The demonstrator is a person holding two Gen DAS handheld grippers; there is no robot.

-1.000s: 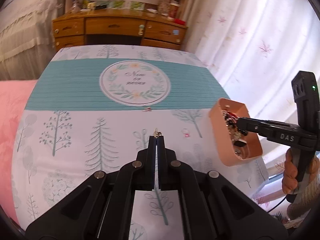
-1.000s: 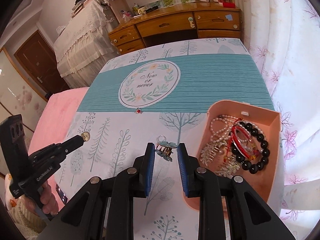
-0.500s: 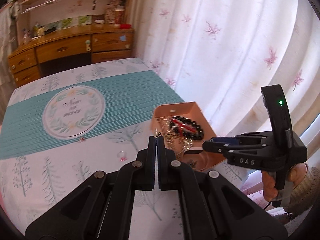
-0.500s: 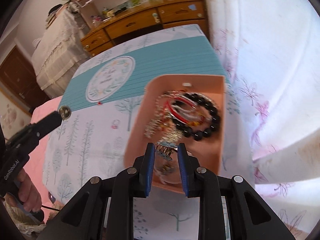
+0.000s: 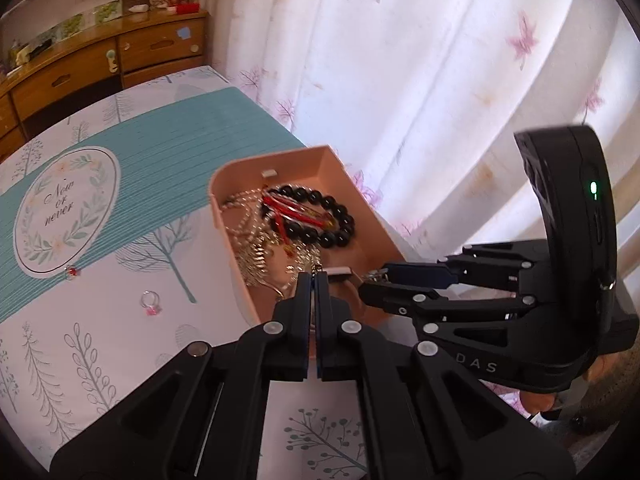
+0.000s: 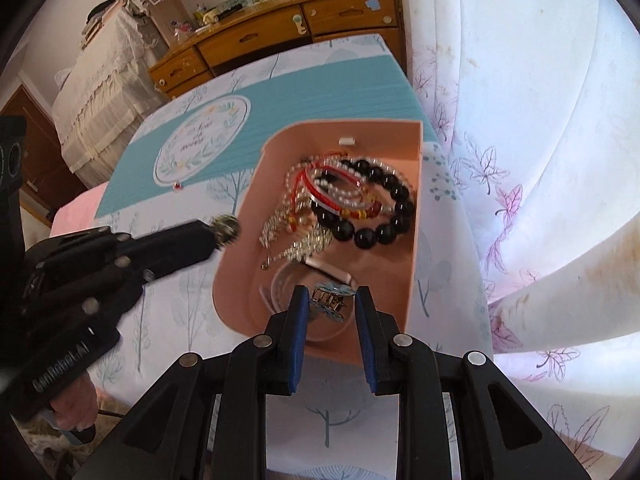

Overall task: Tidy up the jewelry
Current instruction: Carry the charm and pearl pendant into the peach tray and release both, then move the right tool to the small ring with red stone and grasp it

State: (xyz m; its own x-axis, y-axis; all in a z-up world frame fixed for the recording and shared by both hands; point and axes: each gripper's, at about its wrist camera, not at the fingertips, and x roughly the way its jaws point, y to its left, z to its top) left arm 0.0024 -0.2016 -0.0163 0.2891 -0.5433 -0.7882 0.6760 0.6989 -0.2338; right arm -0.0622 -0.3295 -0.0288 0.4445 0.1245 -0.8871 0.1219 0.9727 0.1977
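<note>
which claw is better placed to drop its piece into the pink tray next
Right, probably. The right claw already hangs over the pink tray with the blue hair clip between its pads. The left claw, pinching a small gold piece, is only at the tray's outer edge.

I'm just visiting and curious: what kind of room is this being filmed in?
Most likely a bedroom at home. A wooden dresser with drawers stands at the back, a printed bedspread covers the work surface, and flowered curtains hang beside it.
</note>
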